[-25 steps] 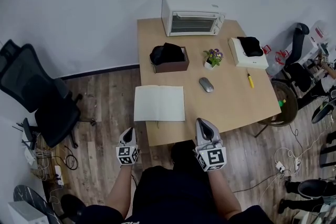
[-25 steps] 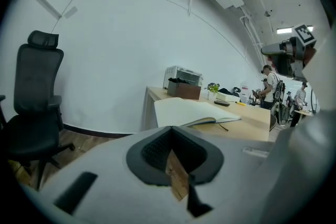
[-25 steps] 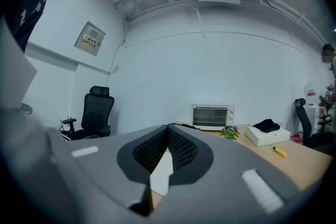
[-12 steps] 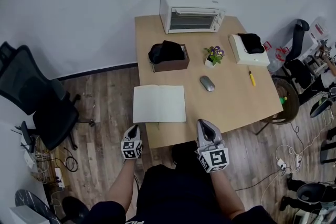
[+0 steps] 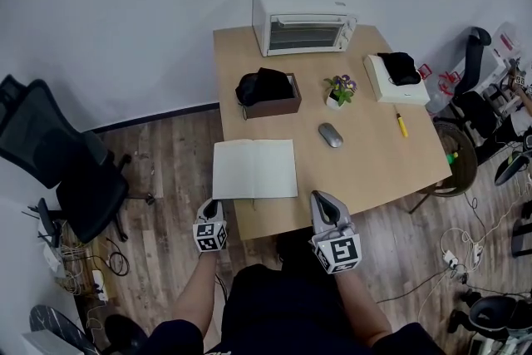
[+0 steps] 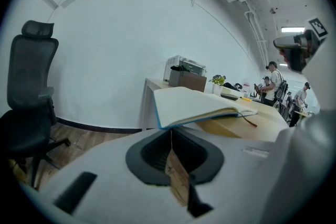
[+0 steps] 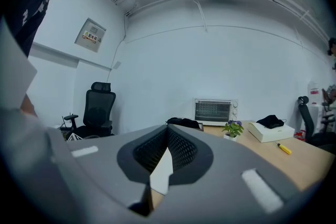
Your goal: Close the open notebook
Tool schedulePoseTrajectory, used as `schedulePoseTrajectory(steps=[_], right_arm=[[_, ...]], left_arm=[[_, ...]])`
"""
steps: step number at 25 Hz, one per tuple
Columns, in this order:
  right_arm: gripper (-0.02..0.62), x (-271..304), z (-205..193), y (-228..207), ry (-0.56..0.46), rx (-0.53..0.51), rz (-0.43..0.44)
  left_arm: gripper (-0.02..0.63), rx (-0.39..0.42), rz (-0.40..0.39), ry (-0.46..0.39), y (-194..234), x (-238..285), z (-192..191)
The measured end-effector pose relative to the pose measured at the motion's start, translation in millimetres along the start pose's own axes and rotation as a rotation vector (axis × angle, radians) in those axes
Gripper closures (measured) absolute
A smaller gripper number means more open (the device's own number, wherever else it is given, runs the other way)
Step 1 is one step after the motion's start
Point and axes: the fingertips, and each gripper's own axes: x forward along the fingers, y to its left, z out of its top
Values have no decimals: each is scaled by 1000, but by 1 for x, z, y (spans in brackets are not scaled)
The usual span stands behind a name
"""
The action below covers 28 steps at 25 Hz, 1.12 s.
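Observation:
The open notebook (image 5: 254,169) lies flat with white pages up, near the front left edge of the wooden table (image 5: 366,162). In the left gripper view the notebook (image 6: 194,105) shows a blue cover, a red ribbon marker, and its corner overhanging the table edge. My left gripper (image 5: 210,208) hovers just in front of the notebook's near left corner, jaws shut on nothing; its tips (image 6: 170,134) sit below that corner. My right gripper (image 5: 322,199) is at the table's front edge, right of the notebook, also shut and empty (image 7: 168,135).
On the table stand a white toaster oven (image 5: 302,22), a brown box with black cloth (image 5: 268,91), a small plant (image 5: 337,91), a grey mouse (image 5: 330,135), a yellow pen (image 5: 401,125) and a white box (image 5: 394,79). A black office chair (image 5: 50,154) stands left.
My left gripper has edged forward and slightly right, closer to the notebook's near left corner. The right gripper has hardly moved. The notebook still lies open.

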Motion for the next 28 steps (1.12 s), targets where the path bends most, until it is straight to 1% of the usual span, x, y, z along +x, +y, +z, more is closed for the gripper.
schedulePoseTrajectory(steps=[3, 5, 9, 17, 21, 25, 28], right_arm=[[594, 4, 0, 4, -2, 14, 13], [594, 5, 3, 6, 0, 2, 19], [594, 6, 10, 13, 10, -16, 36], [594, 8, 30, 7, 54, -56, 47], [594, 8, 39, -2, 65, -49, 43], [594, 9, 48, -9, 55, -27, 37], [594, 9, 50, -15, 66, -28, 35]], left_arm=[[615, 26, -3, -28, -2, -5, 12], [618, 37, -8, -40, -3, -7, 19], [618, 37, -7, -46, -6, -13, 33], [618, 31, -13, -33, -25, -26, 62], [618, 19, -12, -20, -34, -32, 71], [618, 29, -24, -9, -41, -33, 81], [618, 32, -38, 1, -49, -33, 86]])
